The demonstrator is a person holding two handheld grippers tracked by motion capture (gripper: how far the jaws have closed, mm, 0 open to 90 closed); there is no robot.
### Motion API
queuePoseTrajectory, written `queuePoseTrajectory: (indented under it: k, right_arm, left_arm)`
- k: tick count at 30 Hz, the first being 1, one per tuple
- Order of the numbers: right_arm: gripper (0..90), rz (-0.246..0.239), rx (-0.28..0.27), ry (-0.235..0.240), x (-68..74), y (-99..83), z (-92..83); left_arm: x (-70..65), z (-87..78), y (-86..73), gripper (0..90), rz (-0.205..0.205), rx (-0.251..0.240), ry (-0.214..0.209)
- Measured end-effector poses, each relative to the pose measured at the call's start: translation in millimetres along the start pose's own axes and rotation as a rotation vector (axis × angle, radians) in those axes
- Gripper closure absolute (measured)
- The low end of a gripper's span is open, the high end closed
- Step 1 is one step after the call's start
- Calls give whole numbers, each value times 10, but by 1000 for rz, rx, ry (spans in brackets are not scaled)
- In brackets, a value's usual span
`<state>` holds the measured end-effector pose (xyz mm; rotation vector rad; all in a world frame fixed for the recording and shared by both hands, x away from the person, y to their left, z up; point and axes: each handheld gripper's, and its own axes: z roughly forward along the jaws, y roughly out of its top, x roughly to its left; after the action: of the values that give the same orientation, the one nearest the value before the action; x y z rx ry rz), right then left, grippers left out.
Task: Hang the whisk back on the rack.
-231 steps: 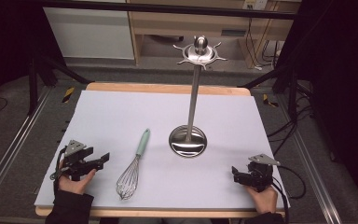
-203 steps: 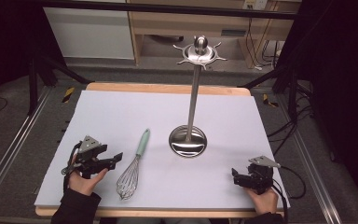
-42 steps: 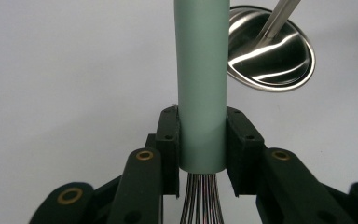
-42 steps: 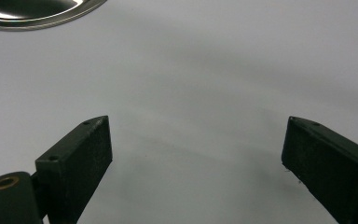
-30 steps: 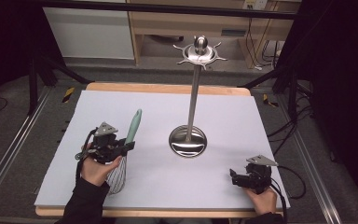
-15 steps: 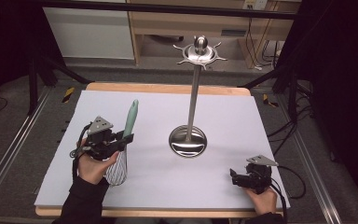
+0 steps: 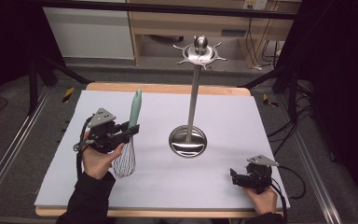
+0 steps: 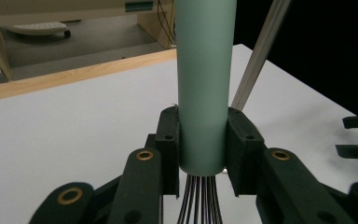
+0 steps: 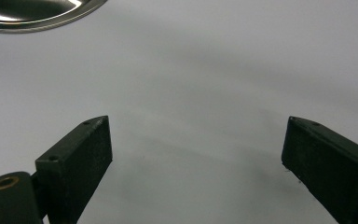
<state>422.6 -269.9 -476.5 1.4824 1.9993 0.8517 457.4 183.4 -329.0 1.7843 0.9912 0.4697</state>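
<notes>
A whisk (image 7: 129, 135) with a mint-green handle (image 8: 204, 84) and wire head hangs nearly upright above the left part of the white table (image 7: 223, 186). My left gripper (image 7: 131, 129) is shut on the lower end of the handle, with the wires below the pads (image 8: 168, 149). A steel utensil stand (image 7: 193, 100) with a round base (image 7: 188, 141) and hooked top ring rises at the table's middle. My right gripper (image 7: 233, 177) rests near the front right edge, its jaws wide apart over bare table (image 9: 196, 154).
The stand's pole (image 8: 256, 51) leans through the left gripper view just right of the handle. A wooden strip (image 7: 168, 88) borders the table's far edge. A wooden shelf unit (image 7: 191, 23) and cables stand behind the table. Metal rails run along both sides.
The left gripper took hold of the whisk where it lay. Over the last second it has lifted it and tipped it upright, handle up. The right gripper has stayed put.
</notes>
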Motion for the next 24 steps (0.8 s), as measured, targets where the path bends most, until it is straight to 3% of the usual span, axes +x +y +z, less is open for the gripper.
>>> queuePoseTrajectory:
  k: [6, 24]
  right_arm:
    - [90, -1, -1, 1, -3, 1, 1]
    - [90, 1, -3, 1, -5, 3, -2]
  left_arm:
    - [-56, 13, 116, 689, 15, -45, -6]
    - [-246, 57, 326, 688, 66, -77, -28]
